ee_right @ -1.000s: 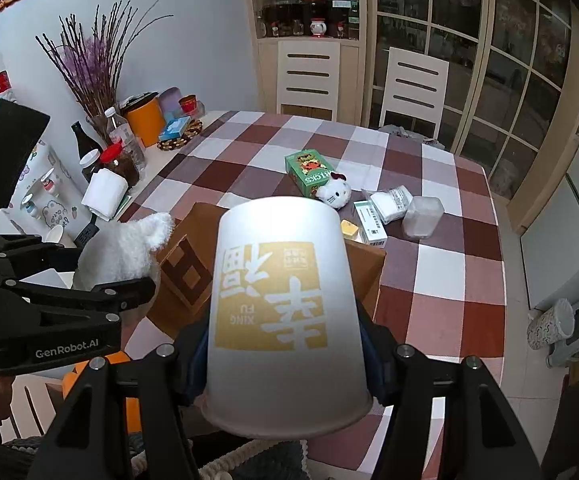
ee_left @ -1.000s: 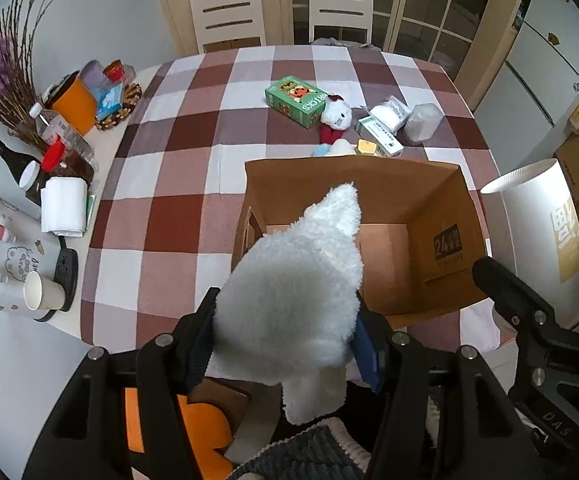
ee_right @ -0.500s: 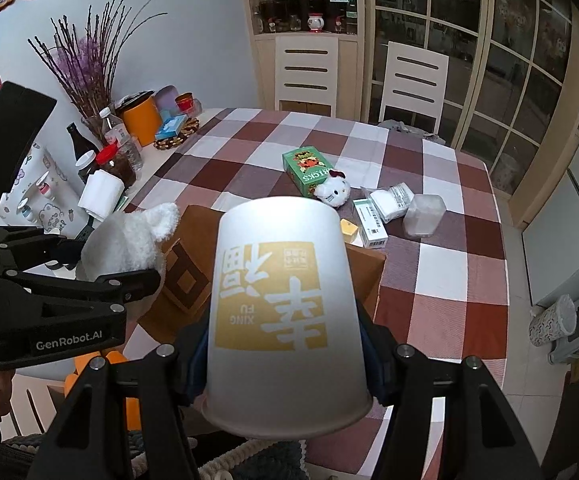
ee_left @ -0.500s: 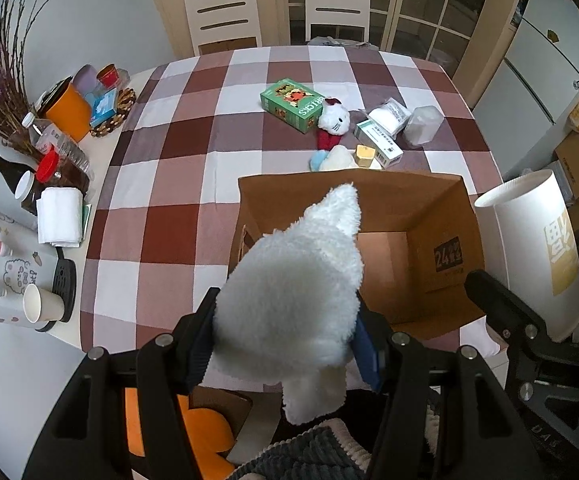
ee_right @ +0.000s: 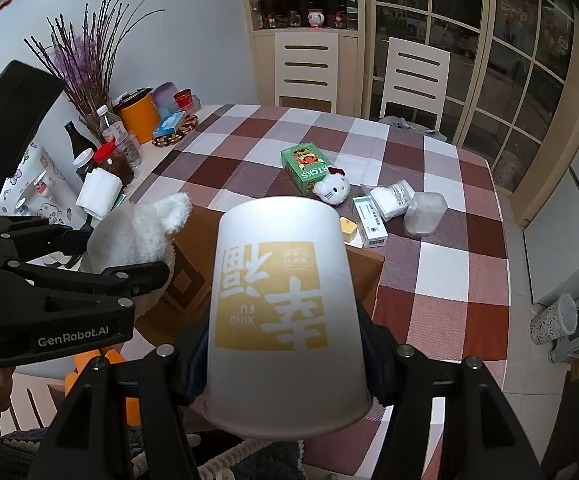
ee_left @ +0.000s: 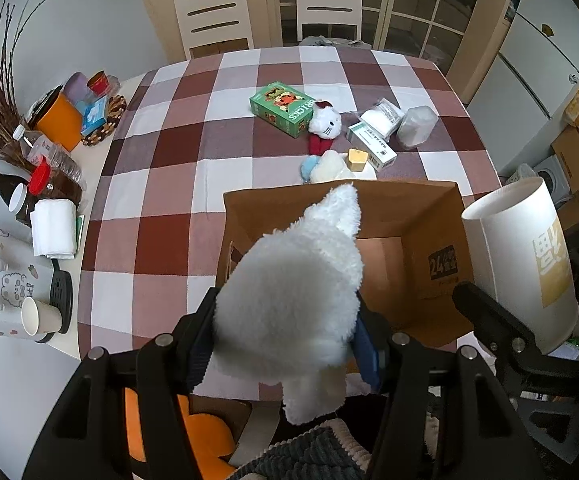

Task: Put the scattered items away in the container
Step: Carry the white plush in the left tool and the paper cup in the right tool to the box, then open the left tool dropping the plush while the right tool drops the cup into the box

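My left gripper (ee_left: 285, 344) is shut on a white plush toy (ee_left: 293, 300) and holds it over the near edge of the open cardboard box (ee_left: 417, 208). My right gripper (ee_right: 285, 344) is shut on a big white paper cup (ee_right: 285, 304) with yellow print, held to the right of the box; the cup also shows in the left wrist view (ee_left: 525, 256). Beyond the box lie a green bricks box (ee_left: 283, 108), a white cat plush (ee_left: 325, 124), a medicine box (ee_left: 371, 146), a yellow block (ee_left: 358, 159) and a small pale plush (ee_left: 323, 168).
A white packet (ee_left: 381, 116) and a clear tub (ee_left: 416, 126) lie at the back right. Bottles, an orange canister (ee_left: 57, 120), tissues (ee_left: 54, 228) and a paper cup (ee_left: 38, 318) crowd the left table edge. Two chairs (ee_left: 213, 12) stand behind the checked table (ee_left: 161, 184).
Both grippers have risen and drawn back a little, so the table and box look smaller. The plush and the cup stay gripped.
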Tool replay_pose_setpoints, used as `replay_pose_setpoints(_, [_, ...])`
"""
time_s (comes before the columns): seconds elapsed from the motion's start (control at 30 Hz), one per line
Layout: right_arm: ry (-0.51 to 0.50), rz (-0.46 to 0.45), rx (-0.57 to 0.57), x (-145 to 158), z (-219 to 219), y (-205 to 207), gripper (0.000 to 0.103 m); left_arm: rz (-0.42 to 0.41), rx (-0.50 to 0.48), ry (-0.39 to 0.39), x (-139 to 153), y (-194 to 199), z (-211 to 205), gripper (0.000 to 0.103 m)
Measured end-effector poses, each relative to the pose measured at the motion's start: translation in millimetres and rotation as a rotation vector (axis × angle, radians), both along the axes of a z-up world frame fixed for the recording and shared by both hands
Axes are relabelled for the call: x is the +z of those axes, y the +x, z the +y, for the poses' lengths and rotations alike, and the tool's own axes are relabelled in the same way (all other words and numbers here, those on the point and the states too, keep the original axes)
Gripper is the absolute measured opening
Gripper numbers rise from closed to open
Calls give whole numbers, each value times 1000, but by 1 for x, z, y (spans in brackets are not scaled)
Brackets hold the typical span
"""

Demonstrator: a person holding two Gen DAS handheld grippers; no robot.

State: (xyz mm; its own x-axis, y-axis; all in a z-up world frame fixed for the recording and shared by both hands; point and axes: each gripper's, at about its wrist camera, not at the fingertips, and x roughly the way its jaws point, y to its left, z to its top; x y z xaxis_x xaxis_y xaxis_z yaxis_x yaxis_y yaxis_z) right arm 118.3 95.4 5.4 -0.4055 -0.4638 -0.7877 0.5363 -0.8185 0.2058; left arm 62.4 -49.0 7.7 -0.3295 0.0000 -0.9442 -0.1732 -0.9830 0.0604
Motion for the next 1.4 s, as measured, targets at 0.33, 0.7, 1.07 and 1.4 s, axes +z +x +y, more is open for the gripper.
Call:
replay_pose_setpoints(0.33, [2, -10, 7, -1, -3, 1, 62, -8, -6, 6, -3, -2, 1, 60])
replay_pose_setpoints(0.7, [2, -21, 11, -3, -6, -1, 62, -12, -13, 7, -3, -3, -2, 60])
replay_pose_setpoints(1.07, [3, -37, 9, -8, -6, -6, 62, -18, -29, 5, -7, -10, 3, 60])
replay_pose_setpoints(1.4, [3, -48, 7, -10, -7, -10, 62, -24, -32, -4, -9, -14, 5, 61])
